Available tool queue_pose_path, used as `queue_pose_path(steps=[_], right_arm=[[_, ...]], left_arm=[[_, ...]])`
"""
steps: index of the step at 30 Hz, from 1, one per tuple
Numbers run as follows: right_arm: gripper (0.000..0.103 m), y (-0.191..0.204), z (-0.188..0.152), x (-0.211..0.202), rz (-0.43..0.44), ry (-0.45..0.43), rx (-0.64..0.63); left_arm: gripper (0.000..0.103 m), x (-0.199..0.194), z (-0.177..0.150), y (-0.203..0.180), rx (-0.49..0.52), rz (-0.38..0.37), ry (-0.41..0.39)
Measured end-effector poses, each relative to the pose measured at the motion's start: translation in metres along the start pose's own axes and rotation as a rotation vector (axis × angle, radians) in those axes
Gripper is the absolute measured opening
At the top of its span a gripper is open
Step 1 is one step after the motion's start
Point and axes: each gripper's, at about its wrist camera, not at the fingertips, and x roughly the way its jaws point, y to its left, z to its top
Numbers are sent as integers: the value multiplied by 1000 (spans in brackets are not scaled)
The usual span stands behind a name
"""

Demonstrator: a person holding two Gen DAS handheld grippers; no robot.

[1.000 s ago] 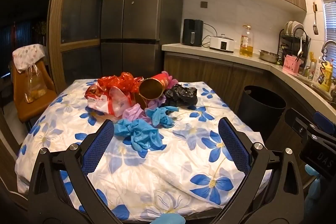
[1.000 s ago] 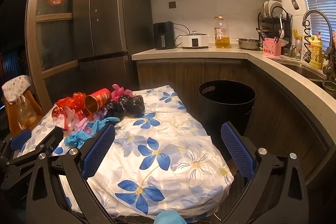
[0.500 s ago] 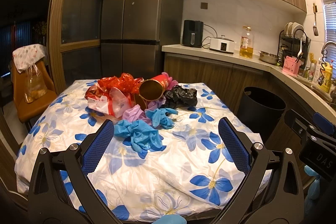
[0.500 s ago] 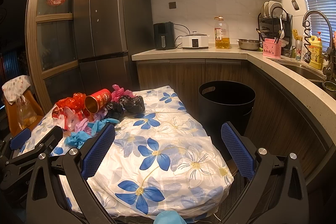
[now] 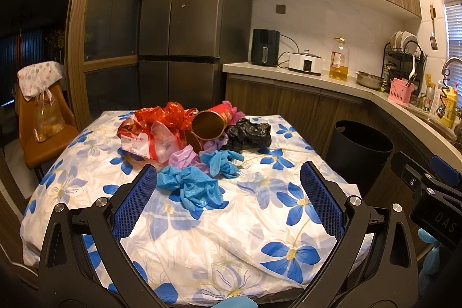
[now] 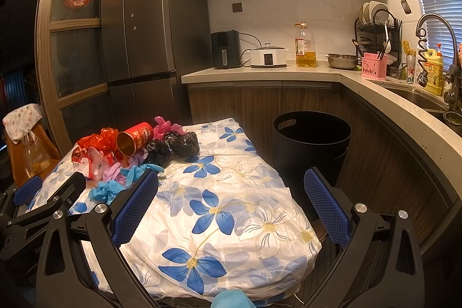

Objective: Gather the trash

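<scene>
A heap of trash lies on the flowered tablecloth (image 5: 202, 235): crumpled blue gloves (image 5: 192, 186), a red can (image 5: 212, 123) lying on its side with its gold mouth facing me, a black bag (image 5: 249, 133), red plastic wrapping (image 5: 164, 114) and a clear packet (image 5: 150, 142). My left gripper (image 5: 228, 198) is open and empty, just short of the blue gloves. My right gripper (image 6: 231, 202) is open and empty over the table's right part, with the heap (image 6: 130, 152) off to its left. A black bin (image 6: 311, 146) stands on the floor beyond the table's right edge.
The fridge (image 5: 190, 19) stands behind the table. A counter (image 6: 260, 72) with appliances, an oil bottle (image 6: 305, 48) and a sink (image 6: 418, 97) runs along the back and right. An orange chair (image 5: 43, 134) with a bag sits left of the table.
</scene>
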Motion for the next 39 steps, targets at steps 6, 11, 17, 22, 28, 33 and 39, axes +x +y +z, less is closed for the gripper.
queue_pose_path(steps=[6, 11, 17, 22, 28, 33, 39], right_arm=[[98, 0, 1, 0, -1, -2, 1], [98, 0, 1, -1, 0, -1, 1], [98, 0, 1, 0, -1, -1, 1], [98, 0, 2, -1, 0, 0, 1], [98, -1, 5, -2, 3, 2, 3], [98, -1, 4, -2, 2, 2, 3], [98, -1, 3, -1, 2, 1, 4]], left_arm=[[98, 0, 0, 0, 0, -1, -2], [98, 0, 0, 0, 0, 0, -2], [98, -1, 1, 0, -2, -1, -4], [98, -1, 1, 1, -2, -2, -5], [98, -2, 3, 0, -3, 0, -6], [98, -2, 6, 0, -5, 2, -7], [98, -2, 6, 0, -4, 3, -10]])
